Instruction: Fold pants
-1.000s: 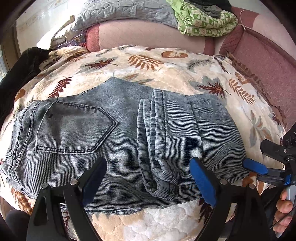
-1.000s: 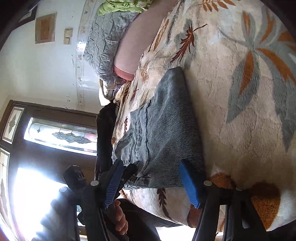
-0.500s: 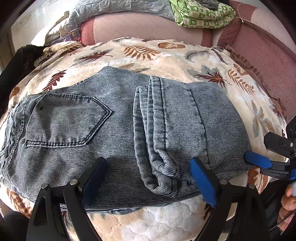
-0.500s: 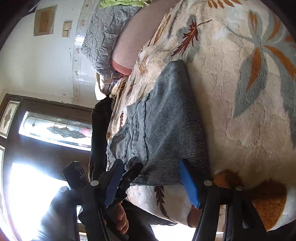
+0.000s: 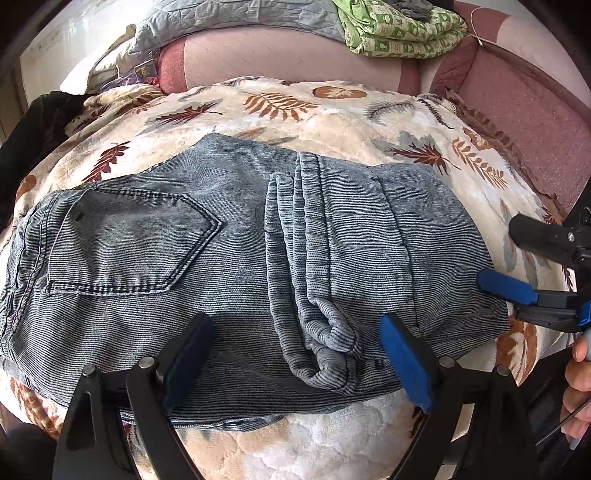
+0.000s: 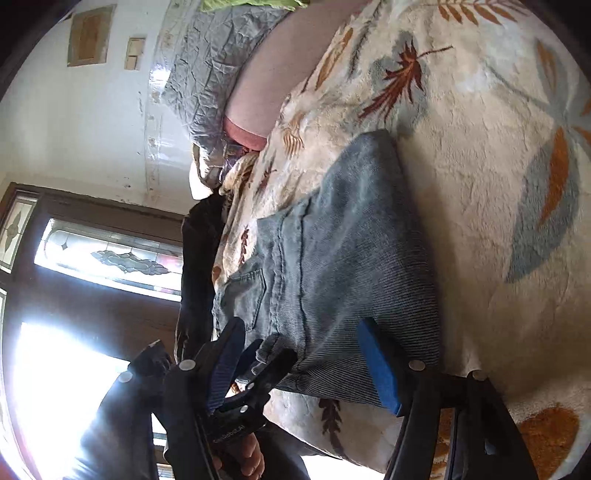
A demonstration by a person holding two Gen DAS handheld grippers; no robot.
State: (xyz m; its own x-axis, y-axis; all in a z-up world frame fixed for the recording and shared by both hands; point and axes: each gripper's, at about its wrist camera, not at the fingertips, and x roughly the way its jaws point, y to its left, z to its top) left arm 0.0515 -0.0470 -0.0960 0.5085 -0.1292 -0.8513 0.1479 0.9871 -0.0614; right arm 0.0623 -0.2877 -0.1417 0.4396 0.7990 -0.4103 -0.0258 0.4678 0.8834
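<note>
Grey-blue denim pants [image 5: 236, 266] lie folded on a leaf-patterned blanket [image 5: 332, 122], back pocket at the left, leg hems bunched in the middle. My left gripper [image 5: 295, 365] is open, its blue-padded fingers straddling the near edge of the pants over the bunched hems. My right gripper [image 6: 306, 365] is open at the pants' right folded edge; it also shows in the left wrist view [image 5: 517, 280]. The pants appear in the right wrist view [image 6: 332, 266] too. Neither gripper holds cloth.
A pink sofa back [image 5: 280, 55] carries a grey quilt [image 5: 236, 18] and a green patterned cloth [image 5: 399, 29]. A dark garment [image 5: 33, 133] lies at the blanket's left. A door with stained glass [image 6: 110, 254] stands beyond.
The left gripper has moved forward and lower over the pants. The right gripper has edged closer to the pants' right edge. Both stay open.
</note>
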